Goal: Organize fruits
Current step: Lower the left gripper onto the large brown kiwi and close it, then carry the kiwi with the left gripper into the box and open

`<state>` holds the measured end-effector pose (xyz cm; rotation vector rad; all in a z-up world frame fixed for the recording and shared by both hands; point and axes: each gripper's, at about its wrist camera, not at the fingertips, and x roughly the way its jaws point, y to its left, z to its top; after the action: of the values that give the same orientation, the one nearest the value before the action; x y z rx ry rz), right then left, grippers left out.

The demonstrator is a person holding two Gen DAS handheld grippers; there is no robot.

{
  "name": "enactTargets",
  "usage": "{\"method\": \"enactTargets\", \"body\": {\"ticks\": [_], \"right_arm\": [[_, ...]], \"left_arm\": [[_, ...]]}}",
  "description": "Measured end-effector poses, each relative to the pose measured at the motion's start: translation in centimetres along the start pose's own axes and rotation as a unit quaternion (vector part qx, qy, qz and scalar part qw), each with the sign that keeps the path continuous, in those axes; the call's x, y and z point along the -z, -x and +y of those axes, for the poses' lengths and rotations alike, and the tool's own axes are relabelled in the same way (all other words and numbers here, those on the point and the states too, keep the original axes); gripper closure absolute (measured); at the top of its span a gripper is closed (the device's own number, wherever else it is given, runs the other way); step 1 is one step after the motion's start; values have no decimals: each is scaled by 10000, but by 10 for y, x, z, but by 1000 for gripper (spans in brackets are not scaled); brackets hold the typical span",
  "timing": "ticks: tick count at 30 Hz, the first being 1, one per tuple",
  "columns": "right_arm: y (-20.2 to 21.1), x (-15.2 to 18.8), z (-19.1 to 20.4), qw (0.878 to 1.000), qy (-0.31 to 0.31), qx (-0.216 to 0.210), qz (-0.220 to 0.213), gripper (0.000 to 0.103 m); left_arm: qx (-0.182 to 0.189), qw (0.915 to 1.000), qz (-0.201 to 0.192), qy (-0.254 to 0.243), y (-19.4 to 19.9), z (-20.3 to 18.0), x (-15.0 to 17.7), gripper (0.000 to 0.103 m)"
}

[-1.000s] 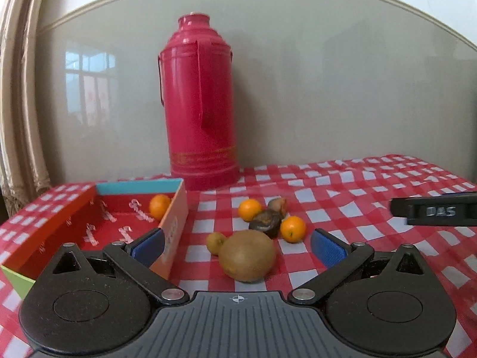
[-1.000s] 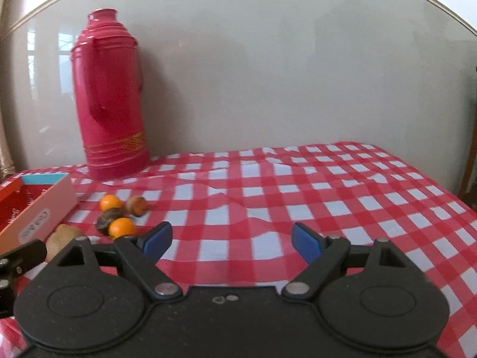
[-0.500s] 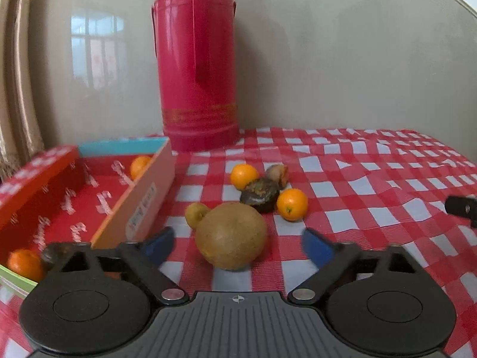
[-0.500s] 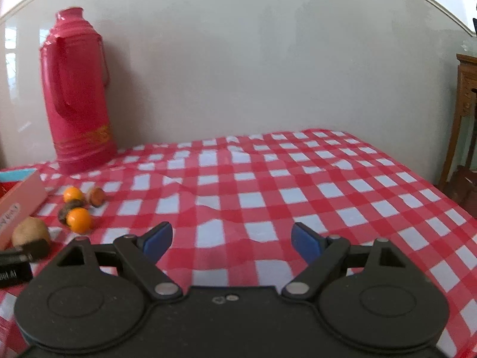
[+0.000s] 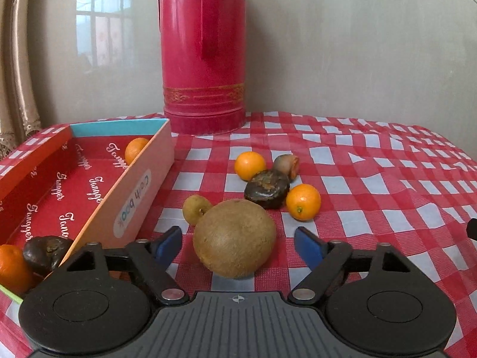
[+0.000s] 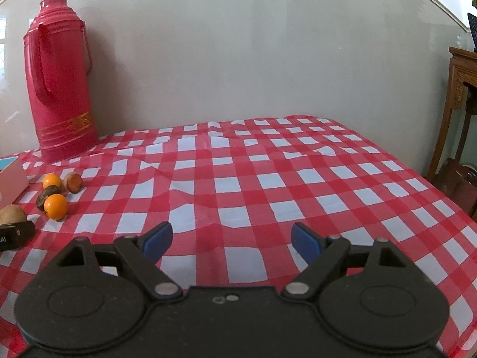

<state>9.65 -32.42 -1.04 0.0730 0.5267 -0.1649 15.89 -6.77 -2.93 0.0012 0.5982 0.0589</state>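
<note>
My left gripper (image 5: 238, 244) is open, with a large brown kiwi (image 5: 234, 237) on the cloth between its blue fingers, not gripped. Behind it lie a small green fruit (image 5: 196, 209), a dark brown fruit (image 5: 266, 188), two small oranges (image 5: 249, 165) (image 5: 303, 202) and a cut brown fruit (image 5: 286, 164). The open red box (image 5: 98, 176) at the left holds an orange (image 5: 135, 149) at the back, and an orange (image 5: 12, 265) and a dark fruit (image 5: 46, 250) at the front. My right gripper (image 6: 232, 238) is open and empty over bare cloth; the fruit group (image 6: 55, 197) is far to its left.
A tall red thermos (image 5: 204, 50) stands against the wall behind the fruits, also in the right wrist view (image 6: 59, 80). The red checked tablecloth (image 6: 268, 185) is wrinkled. A wooden cabinet (image 6: 463, 104) stands beyond the table's right edge. The left gripper's side (image 6: 13, 234) shows at the right view's left edge.
My left gripper has moved forward and down until its open fingers flank the kiwi. My right gripper has drawn away to the right, so the fruits sit farther left in its view.
</note>
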Motion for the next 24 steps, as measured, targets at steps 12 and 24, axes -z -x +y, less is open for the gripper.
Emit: {"method": "enactTargets", "body": {"ticks": [12, 24], "right_arm": [[-5, -2, 17, 10000, -11, -20, 30, 22], [-3, -7, 54, 9994, 120, -312, -118, 22]], "left_arm": [[236, 9993, -284, -1, 16, 7, -1, 46], [530, 9937, -970, 210, 54, 39, -3, 46]]}}
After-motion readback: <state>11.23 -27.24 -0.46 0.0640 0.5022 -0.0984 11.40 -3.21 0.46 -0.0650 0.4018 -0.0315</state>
